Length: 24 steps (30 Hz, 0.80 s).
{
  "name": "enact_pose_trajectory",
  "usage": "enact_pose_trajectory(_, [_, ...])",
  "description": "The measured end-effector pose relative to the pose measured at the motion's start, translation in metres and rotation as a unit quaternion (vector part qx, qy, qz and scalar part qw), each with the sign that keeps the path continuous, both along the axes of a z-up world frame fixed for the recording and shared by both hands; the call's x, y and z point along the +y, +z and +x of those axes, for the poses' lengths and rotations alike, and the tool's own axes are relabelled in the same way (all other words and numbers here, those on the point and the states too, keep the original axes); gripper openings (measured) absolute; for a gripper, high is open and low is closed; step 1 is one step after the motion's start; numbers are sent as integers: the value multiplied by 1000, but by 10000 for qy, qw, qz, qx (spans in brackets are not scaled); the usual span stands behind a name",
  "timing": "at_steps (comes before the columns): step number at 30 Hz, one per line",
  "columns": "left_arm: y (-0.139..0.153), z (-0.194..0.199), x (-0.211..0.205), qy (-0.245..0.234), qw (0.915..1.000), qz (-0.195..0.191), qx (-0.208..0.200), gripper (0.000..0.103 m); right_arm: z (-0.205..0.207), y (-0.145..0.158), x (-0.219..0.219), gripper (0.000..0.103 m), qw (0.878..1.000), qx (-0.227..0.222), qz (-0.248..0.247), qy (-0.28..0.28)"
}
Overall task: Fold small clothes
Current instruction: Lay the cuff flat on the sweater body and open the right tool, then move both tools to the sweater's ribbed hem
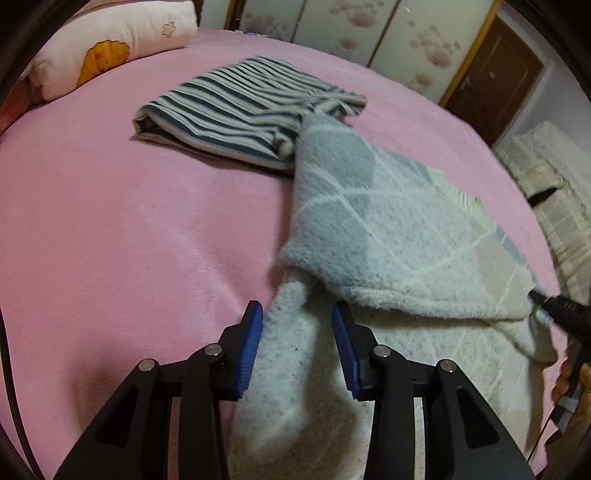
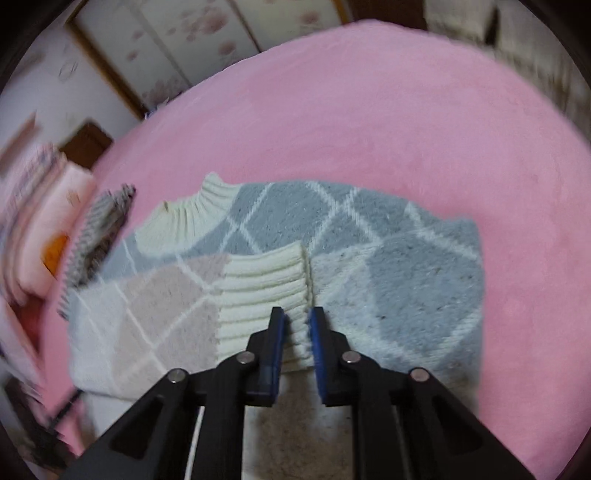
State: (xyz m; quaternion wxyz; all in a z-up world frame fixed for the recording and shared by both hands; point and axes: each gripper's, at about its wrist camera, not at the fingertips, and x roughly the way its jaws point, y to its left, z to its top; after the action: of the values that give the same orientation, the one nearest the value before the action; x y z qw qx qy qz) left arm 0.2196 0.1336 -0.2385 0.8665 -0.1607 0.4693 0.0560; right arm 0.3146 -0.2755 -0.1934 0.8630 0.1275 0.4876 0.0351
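A fuzzy grey, white and beige diamond-patterned sweater lies on the pink bed, partly folded over itself. My left gripper is open, its blue pads either side of a pale sleeve of the sweater. In the right wrist view the sweater lies spread with its cream collar at the far left. My right gripper is nearly shut, pinching the edge of the cream ribbed cuff. The right gripper's tip also shows at the sweater's right edge in the left wrist view.
A folded dark-and-white striped garment lies further back on the bed; it also shows blurred in the right wrist view. A pink pillow sits at the head. Floral wardrobe doors and a wooden door stand beyond.
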Motion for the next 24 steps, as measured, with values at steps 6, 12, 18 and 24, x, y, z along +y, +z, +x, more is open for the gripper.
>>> enact_pose_trajectory(6, [-16,7,3,94,9993,206,300,36,-6,-5,5,4,9965,-105,-784,-271])
enact_pose_trajectory(12, [-8,-4,7,44,9995,183,265,34,-16,6,0,13,9977,-53,-529,-409])
enact_pose_trajectory(18, [17,-41,13,83,9991,385,139,34,-62,39,-6,19,9986,-282,-342,-286])
enact_pose_trajectory(24, [45,-88,7,-24,9982,598,33,34,-136,71,-1,19,9977,-521,-416,-75])
